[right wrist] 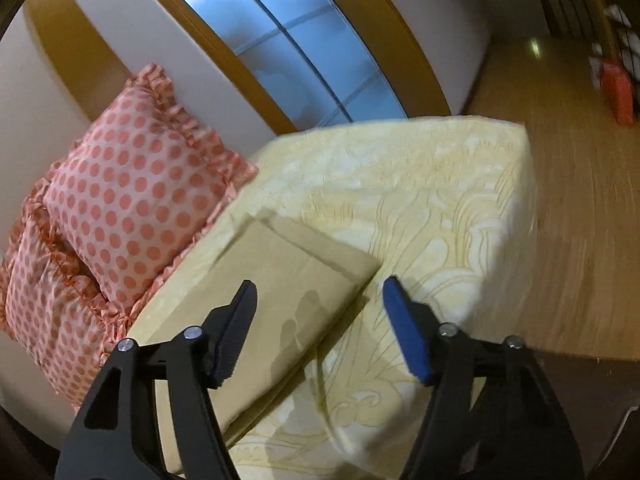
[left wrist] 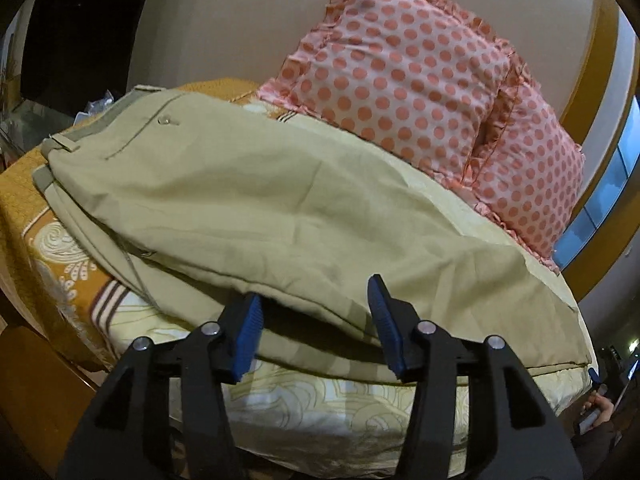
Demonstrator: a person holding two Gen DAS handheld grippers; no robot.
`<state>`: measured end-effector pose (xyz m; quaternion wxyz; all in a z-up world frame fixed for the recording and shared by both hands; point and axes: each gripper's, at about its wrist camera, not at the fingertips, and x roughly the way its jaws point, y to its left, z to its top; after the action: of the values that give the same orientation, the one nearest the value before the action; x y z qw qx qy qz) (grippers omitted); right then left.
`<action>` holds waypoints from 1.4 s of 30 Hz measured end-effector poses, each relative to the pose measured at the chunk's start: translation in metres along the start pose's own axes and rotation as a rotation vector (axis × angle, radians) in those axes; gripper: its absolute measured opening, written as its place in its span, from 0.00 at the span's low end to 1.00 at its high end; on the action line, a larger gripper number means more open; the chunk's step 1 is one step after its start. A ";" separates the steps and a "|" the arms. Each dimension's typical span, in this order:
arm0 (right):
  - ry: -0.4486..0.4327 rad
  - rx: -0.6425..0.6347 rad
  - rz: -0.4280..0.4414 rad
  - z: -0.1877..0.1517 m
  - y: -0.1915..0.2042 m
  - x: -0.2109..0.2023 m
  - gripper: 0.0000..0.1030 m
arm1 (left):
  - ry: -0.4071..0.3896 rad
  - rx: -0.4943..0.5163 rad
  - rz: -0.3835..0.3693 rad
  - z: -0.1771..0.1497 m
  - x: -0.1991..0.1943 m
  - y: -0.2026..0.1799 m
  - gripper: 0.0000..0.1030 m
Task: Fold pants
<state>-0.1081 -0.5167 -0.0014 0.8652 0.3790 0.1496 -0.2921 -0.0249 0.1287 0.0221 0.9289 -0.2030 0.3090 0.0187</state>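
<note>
Pants (left wrist: 248,200) flat on bed (right wrist: 440,208) w/ both hand-held grippers, left (left wrist: 316,304) & right (right wrist: 320,300), spread.

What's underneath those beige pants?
The pants lie on a patterned yellow bedspread, with an orange part showing at the waistband end. Whatever the bedspread has directly beneath the fabric is covered. Polka-dot pillows sit behind.
</note>
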 end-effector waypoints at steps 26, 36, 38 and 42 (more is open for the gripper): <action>0.153 -0.576 0.769 -0.105 0.274 -0.038 0.05 | -0.179 -0.257 0.162 0.030 -0.033 0.109 0.85; 0.598 -1.014 0.947 -0.291 0.356 -0.065 0.64 | -0.137 -0.345 0.127 0.036 -0.019 0.130 0.90; 0.544 -0.955 0.981 -0.270 0.346 -0.071 0.75 | -0.130 -0.354 0.131 0.040 -0.015 0.133 0.90; 0.490 -0.841 0.968 -0.230 0.322 -0.068 0.76 | -0.129 -0.397 0.145 0.049 -0.009 0.141 0.90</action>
<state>0.0288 -0.1446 0.0611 0.9131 0.0900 0.2556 0.3046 -0.0270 0.2778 0.0120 0.8849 -0.3575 0.2530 0.1587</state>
